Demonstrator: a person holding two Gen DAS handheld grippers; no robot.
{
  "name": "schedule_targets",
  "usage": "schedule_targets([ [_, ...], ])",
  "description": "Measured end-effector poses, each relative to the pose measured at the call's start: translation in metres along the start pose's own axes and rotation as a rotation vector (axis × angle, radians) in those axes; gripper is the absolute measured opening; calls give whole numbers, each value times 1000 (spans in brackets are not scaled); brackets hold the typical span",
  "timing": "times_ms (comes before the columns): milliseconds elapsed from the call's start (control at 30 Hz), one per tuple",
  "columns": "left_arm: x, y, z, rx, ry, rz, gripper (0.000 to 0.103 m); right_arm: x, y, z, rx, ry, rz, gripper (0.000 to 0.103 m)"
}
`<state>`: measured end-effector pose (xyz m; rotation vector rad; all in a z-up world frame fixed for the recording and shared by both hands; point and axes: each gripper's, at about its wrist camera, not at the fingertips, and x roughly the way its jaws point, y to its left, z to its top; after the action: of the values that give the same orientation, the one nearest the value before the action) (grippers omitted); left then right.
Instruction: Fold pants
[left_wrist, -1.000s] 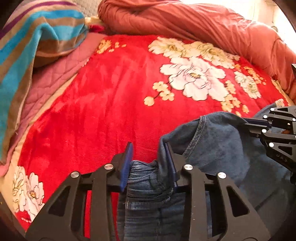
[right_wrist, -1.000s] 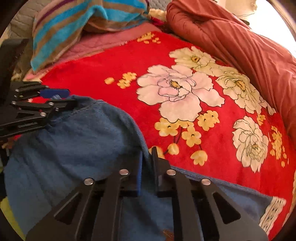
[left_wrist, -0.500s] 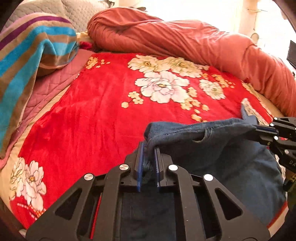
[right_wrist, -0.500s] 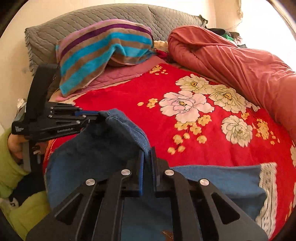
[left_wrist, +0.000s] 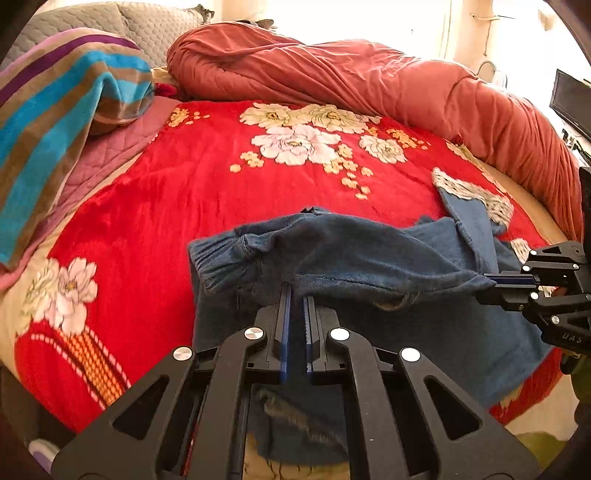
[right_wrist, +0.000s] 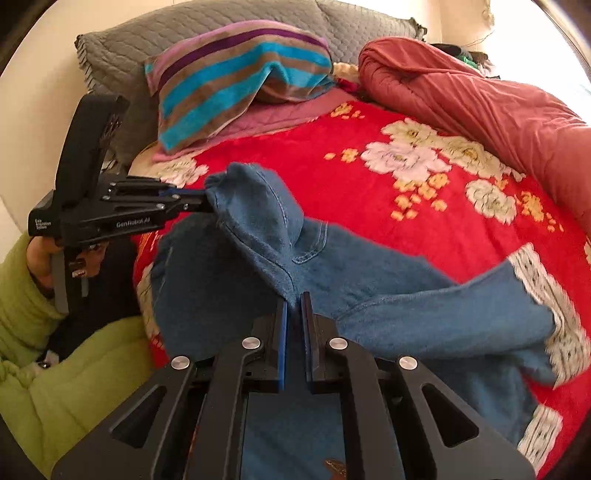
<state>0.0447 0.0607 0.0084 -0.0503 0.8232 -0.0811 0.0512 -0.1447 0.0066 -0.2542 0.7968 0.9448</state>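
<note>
Pants (left_wrist: 369, 258) now hang lifted off the bed (left_wrist: 184, 192), waistband stretched between left hand-held gripper (left_wrist: 295, 295) and right hand-held gripper (right_wrist: 294, 301), both clamped on denim, ready for folding.

Both the right gripper (right_wrist: 294, 301) and left gripper (right_wrist: 207, 201) pinch the blue pants (right_wrist: 332, 258) above the red blanket (right_wrist: 369, 206).

Wide bare stretch of red blanket (left_wrist: 177, 192) ahead of the lifted pants (left_wrist: 362, 254), open for passage. Hemmed on the far and right sides by a rolled quilt (left_wrist: 388, 85), on the left by a striped towel (left_wrist: 48, 122) over pillows (right_wrist: 207, 33). Pinched on the pants: left gripper (left_wrist: 295, 295), right gripper (right_wrist: 294, 302), pants slung between and blocking the near edge.
</note>
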Motion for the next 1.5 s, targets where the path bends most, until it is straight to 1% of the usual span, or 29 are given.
schedule_targets([
  [100, -2, 0, -11, -1, 16, 0, 1, -4, 8, -9, 15, 8, 21, 6],
  [233, -6, 1, -22, -6, 24, -5, 1, -5, 21, -19, -2, 33, 23, 6],
  [400, -18, 1, -35, -2, 15, 3, 1, -8, 35, -30, -8, 46, 45, 6],
  [500, -26, 2, -39, 2, 4, 12, 1, -6, 44, -36, -7, 61, 80, 6],
  [567, -25, 5, -43, -4, 20, 12, 1, 0, 48, -40, -18, 78, 79, 6],
  [667, -15, 12, -51, -40, 78, -5, 1, 15, 51, -48, -16, 128, 77, 6],
  [733, -16, 13, -57, -44, 93, -14, 1, 18, 52, -52, -8, 141, 71, 6],
  [833, -24, 15, -60, -42, 82, -5, 1, 13, 52, -52, -7, 131, 81, 6],
  [1033, -42, 28, -58, -91, 42, 9, 2, 11, 54, -57, -6, 133, 93, 6],
  [1067, -45, 32, -56, -109, 33, 4, 6, 10, 53, -58, -3, 132, 98, 6],
  [1100, -46, 35, -55, -125, 29, -3, 18, 9, 54, -58, -3, 129, 102, 6],
  [1167, -47, 42, -50, -165, 21, -23, 36, 8, 53, -58, -3, 124, 109, 8],
  [1233, -46, 47, -44, -198, 15, -35, 39, 7, 55, -57, -1, 123, 119, 9],
  [1267, -45, 49, -41, -217, 12, -48, 45, 7, 56, -56, -8, 123, 113, 9],
  [1300, -43, 52, -38, -241, 15, -68, 56, 7, 56, -56, -11, 121, 110, 9],
  [1333, -39, 56, -34, -264, 23, -85, 61, 7, 55, -55, -10, 117, 106, 9],
  [1367, -33, 60, -30, -289, 38, -94, 62, 6, 55, -54, -9, 111, 103, 12],
  [1433, -22, 66, -26, -332, 59, -101, 62, 5, 55, -50, -11, 92, 92, 20],
  [1467, -13, 71, -24, -371, 79, -118, 62, 4, 55, -48, -13, 82, 86, 24],
  [1500, -8, 73, -23, -391, 92, -126, 61, 4, 54, -45, -14, 74, 85, 26],
])
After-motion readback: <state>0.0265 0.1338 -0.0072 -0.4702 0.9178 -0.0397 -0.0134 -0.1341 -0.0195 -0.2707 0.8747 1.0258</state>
